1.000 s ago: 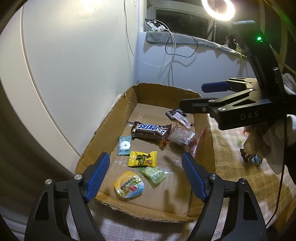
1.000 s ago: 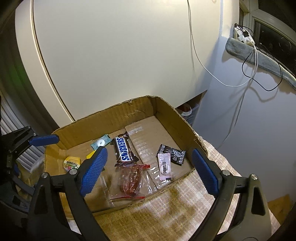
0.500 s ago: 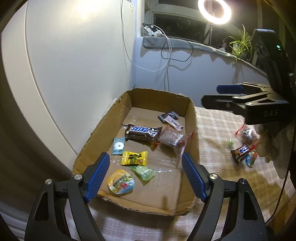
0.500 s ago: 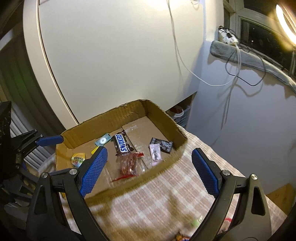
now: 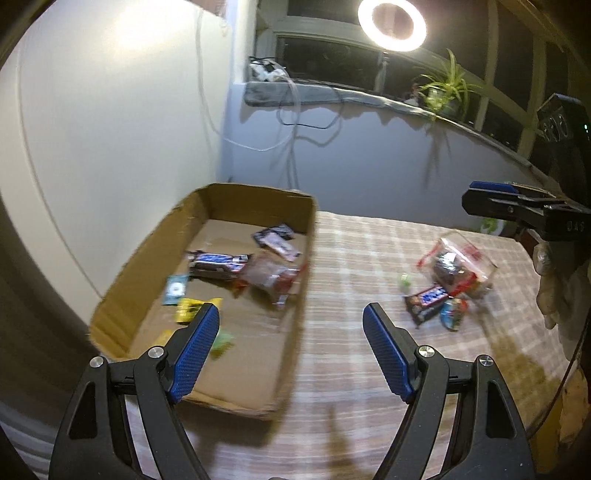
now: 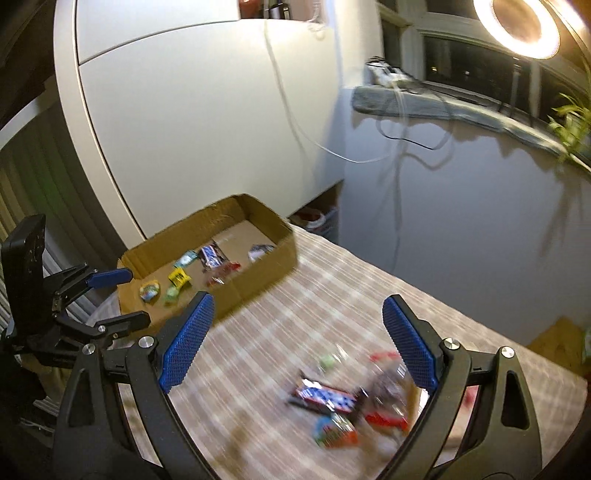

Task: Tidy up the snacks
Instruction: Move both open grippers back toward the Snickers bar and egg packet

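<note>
A shallow cardboard box (image 5: 306,258) (image 6: 273,254) sits at the left of the checked tablecloth and holds several snacks, among them a Snickers bar (image 5: 218,262) and a red-edged clear packet (image 5: 273,277). Loose snacks lie on the cloth to the right: a Snickers bar (image 5: 426,301) (image 6: 325,397), a clear red-edged bag (image 5: 456,262) (image 6: 391,395), a round colourful candy (image 5: 452,314) (image 6: 334,434) and a small green candy (image 5: 404,279) (image 6: 327,360). My left gripper (image 5: 290,343) is open and empty above the box's near right corner. My right gripper (image 6: 297,339) is open and empty above the loose snacks.
A white cabinet wall stands behind the box. A grey wall with hanging cables (image 5: 295,129) and a sill with a plant (image 5: 443,88) and ring light (image 5: 391,24) lie beyond the table. The table's right edge (image 6: 554,354) is near the loose snacks.
Both grippers have pulled back and swung right, away from the box. The loose snacks on the cloth have come into both views. Both stay open.
</note>
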Action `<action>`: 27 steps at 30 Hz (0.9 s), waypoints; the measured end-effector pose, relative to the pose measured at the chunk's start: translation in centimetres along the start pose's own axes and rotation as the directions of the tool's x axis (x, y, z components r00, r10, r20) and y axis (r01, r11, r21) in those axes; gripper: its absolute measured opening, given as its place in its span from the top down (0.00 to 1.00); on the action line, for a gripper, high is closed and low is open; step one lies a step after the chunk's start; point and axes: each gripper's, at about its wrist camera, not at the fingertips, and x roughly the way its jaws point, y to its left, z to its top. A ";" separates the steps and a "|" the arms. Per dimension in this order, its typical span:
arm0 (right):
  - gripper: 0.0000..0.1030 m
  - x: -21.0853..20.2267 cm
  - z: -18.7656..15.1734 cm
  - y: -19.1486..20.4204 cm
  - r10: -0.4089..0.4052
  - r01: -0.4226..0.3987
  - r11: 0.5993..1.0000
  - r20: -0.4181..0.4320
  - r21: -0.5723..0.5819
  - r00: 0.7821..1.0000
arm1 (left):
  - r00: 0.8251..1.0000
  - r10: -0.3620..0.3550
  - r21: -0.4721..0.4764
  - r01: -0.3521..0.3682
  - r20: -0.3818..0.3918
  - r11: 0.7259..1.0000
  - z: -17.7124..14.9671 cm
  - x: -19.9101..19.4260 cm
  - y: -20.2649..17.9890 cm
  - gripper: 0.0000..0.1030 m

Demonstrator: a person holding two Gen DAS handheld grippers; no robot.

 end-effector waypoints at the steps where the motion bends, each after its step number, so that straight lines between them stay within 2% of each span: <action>1: 0.08 -0.8 -0.8 -0.6 -0.009 0.009 1.000 0.000 0.009 1.000 | 1.000 -0.007 0.006 0.007 0.001 1.000 0.0 0.0 -0.5 0.22; 12: 0.08 -4.0 -7.0 -5.3 -0.101 0.104 0.990 -0.038 0.097 0.994 | 0.995 -0.095 0.063 0.097 -0.033 0.993 -0.4 1.8 -5.9 0.22; 20: 0.08 -4.3 -8.7 -8.2 -0.044 0.049 0.981 -0.034 0.187 0.998 | 0.988 -0.132 0.123 0.141 -0.077 0.982 -0.3 3.9 -9.3 0.22; 25: 0.09 -3.4 -9.8 -7.2 0.040 -0.032 0.979 -0.040 0.203 0.998 | 0.982 -0.160 0.163 0.174 -0.098 0.971 0.3 5.0 -10.9 0.35; 27: 0.14 -2.7 -10.2 -6.6 0.055 -0.044 0.980 -0.051 0.195 0.997 | 0.977 -0.176 0.167 0.195 -0.121 0.967 0.6 5.8 -11.4 0.46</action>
